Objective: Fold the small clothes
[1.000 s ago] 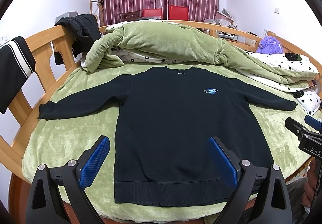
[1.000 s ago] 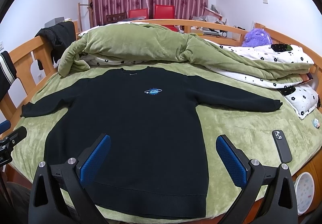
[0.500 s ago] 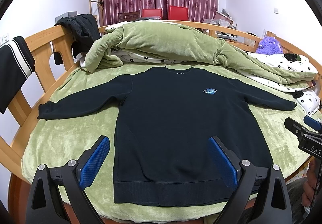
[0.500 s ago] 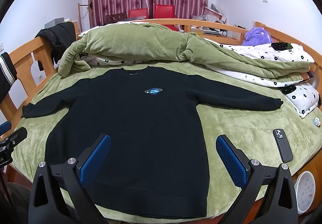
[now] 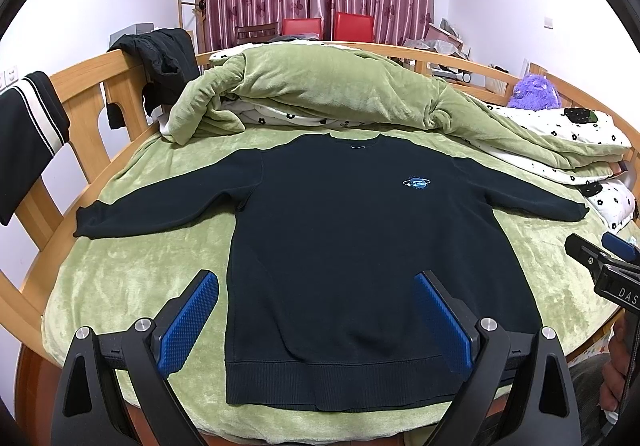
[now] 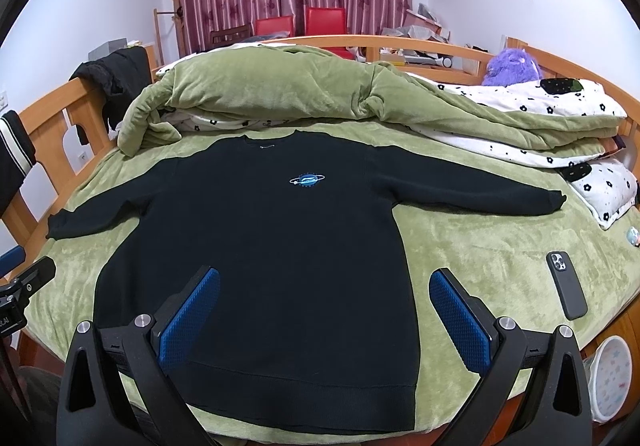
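Phone [image 6: 567,284] lies beside sweater [image 5: 360,246], apparently clear of it.

A black sweater [image 5: 360,246] is laid flat and unfolded, front up, ahead of the left gripper [image 5: 316,310] and the right gripper [image 6: 324,306], both sleeves spread sideways. A small blue emblem [image 6: 307,179] is seen on its chest. The ribbed hem lies nearest, under the spread fingers.

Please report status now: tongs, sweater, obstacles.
Left tongs open, right tongs open, both empty. Black sweater flat, unfolded. Phone beside right sleeve.
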`<state>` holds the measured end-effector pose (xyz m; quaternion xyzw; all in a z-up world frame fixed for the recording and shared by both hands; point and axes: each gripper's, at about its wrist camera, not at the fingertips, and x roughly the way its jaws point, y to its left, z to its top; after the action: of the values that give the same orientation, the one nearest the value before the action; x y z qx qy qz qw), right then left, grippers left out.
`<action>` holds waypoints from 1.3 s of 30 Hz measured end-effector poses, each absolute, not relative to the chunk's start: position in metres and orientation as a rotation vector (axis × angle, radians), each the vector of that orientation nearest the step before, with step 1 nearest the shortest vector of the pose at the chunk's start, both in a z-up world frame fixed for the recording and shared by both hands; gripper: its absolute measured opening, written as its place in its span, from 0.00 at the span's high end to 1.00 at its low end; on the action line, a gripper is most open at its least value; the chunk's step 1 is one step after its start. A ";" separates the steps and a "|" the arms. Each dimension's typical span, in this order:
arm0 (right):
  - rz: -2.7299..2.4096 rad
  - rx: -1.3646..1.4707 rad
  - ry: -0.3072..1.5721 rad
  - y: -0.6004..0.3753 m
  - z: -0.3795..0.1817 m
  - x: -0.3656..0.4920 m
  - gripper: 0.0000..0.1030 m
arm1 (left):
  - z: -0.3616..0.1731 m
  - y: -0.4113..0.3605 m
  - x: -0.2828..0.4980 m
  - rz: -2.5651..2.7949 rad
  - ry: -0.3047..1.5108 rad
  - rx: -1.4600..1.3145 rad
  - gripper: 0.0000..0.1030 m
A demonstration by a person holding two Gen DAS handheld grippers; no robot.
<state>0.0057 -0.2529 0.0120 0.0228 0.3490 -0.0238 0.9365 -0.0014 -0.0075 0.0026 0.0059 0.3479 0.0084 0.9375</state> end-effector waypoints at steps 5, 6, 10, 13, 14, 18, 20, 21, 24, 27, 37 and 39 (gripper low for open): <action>-0.048 0.044 0.712 -0.254 0.012 0.006 0.01 | 0.003 -0.007 -0.001 0.017 0.710 0.012 0.05; -0.049 0.045 0.712 -0.254 0.012 0.006 0.01 | 0.003 -0.007 -0.001 0.017 0.709 0.012 0.05; -0.048 0.045 0.712 -0.254 0.012 0.006 0.01 | 0.004 -0.008 -0.001 0.019 0.708 0.014 0.05; -0.048 0.042 0.718 -0.254 0.012 0.006 0.01 | 0.005 -0.009 -0.001 0.017 0.707 0.017 0.05; -0.047 0.042 0.718 -0.255 0.011 0.006 0.01 | 0.010 -0.013 -0.001 0.016 0.704 0.019 0.05; -0.039 0.036 0.712 -0.256 0.010 0.006 0.01 | 0.010 -0.015 0.000 -0.010 0.691 0.013 0.05; -0.025 0.030 0.699 -0.255 0.009 0.004 0.01 | 0.008 -0.015 0.000 -0.020 0.682 0.013 0.05; -0.023 0.026 0.694 -0.255 0.008 0.003 0.01 | 0.008 -0.014 0.000 -0.028 0.675 0.009 0.04; -0.017 0.018 0.686 -0.254 0.004 0.001 0.01 | 0.000 -0.011 0.002 -0.041 0.665 0.001 0.04; 0.000 0.032 0.694 -0.256 -0.004 0.000 0.01 | -0.012 -0.010 0.001 -0.047 0.655 0.012 0.04; -0.002 0.058 0.727 -0.270 -0.027 0.004 0.01 | -0.032 0.012 0.011 -0.034 0.671 -0.008 0.04; -0.009 0.059 0.739 -0.272 -0.031 0.006 0.01 | -0.033 0.025 0.014 -0.033 0.677 -0.060 0.04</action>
<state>0.0059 -0.2724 -0.0310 0.0289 0.3609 -0.0045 0.9321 0.0139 0.0248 -0.0330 -0.0294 0.3319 -0.0162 0.9427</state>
